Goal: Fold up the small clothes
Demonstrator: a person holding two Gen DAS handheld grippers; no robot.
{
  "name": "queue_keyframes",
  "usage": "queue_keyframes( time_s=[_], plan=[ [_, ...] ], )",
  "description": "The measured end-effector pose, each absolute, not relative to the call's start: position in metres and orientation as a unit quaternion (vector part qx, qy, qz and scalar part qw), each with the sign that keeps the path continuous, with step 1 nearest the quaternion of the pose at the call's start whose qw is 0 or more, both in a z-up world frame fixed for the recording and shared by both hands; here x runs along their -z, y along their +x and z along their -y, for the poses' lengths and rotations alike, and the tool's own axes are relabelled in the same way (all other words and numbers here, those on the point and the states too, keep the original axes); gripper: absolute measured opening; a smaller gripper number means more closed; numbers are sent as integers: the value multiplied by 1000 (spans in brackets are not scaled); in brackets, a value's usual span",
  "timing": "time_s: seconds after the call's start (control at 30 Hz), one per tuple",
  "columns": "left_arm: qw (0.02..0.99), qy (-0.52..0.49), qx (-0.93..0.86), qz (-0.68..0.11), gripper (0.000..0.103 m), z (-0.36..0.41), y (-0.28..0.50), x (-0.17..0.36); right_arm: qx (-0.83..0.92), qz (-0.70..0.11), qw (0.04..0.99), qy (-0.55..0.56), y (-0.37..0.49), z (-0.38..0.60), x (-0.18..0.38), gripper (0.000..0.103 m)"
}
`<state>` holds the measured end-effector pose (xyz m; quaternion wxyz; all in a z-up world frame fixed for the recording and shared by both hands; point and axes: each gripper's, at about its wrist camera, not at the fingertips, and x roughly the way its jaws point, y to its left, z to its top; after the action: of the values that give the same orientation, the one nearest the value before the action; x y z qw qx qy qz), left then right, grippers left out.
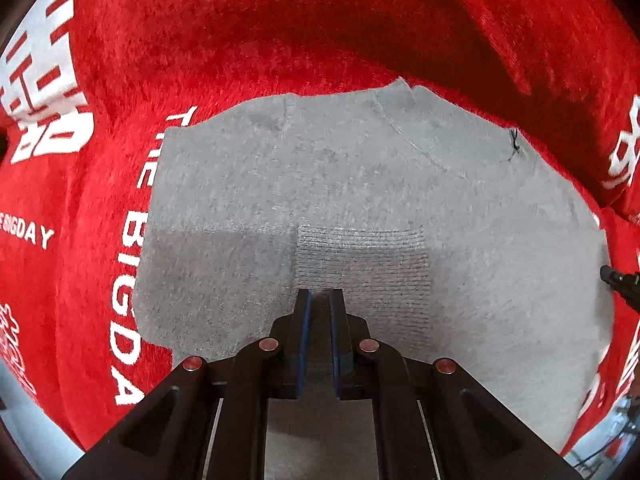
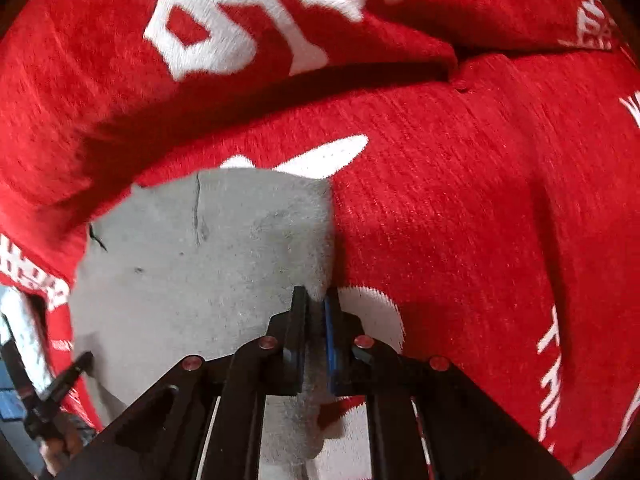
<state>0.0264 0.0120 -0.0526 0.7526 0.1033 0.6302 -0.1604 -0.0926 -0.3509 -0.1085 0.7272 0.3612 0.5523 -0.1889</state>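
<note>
A small grey knit garment (image 1: 360,184) lies flat on a red fuzzy cloth (image 1: 240,32) with white lettering. It has a ribbed patch (image 1: 360,256) near its front edge. My left gripper (image 1: 320,294) sits low over this patch, its jaws nearly closed with grey fabric between the pads. In the right wrist view the same grey garment (image 2: 200,260) fills the lower left. My right gripper (image 2: 316,296) is closed on the garment's right edge, where it meets the red cloth (image 2: 460,200). The tip of the right gripper shows at the left view's right edge (image 1: 618,280).
The red cloth forms a raised fold (image 2: 240,92) behind the garment, casting a dark shadow. White printed characters (image 2: 260,12) cover it. The left gripper's body (image 2: 52,392) shows at the lower left of the right view, beside a pale floor area.
</note>
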Motion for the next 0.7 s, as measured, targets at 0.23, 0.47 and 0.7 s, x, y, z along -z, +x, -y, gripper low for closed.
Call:
queue_keyframes(
  time_s=[0.23,0.47,0.7],
  plan=[
    [745,124,155,-636,9,-26,19,43,195,-559,723,356,-115,335,77,8],
    [755,113,162,-625,9,-30,26,24,143,-562,736,348,-118,287,65,8],
    [743,138,169,-633,9,-18,15,45,151,-596,720,322,-134,271,93,6]
  ],
)
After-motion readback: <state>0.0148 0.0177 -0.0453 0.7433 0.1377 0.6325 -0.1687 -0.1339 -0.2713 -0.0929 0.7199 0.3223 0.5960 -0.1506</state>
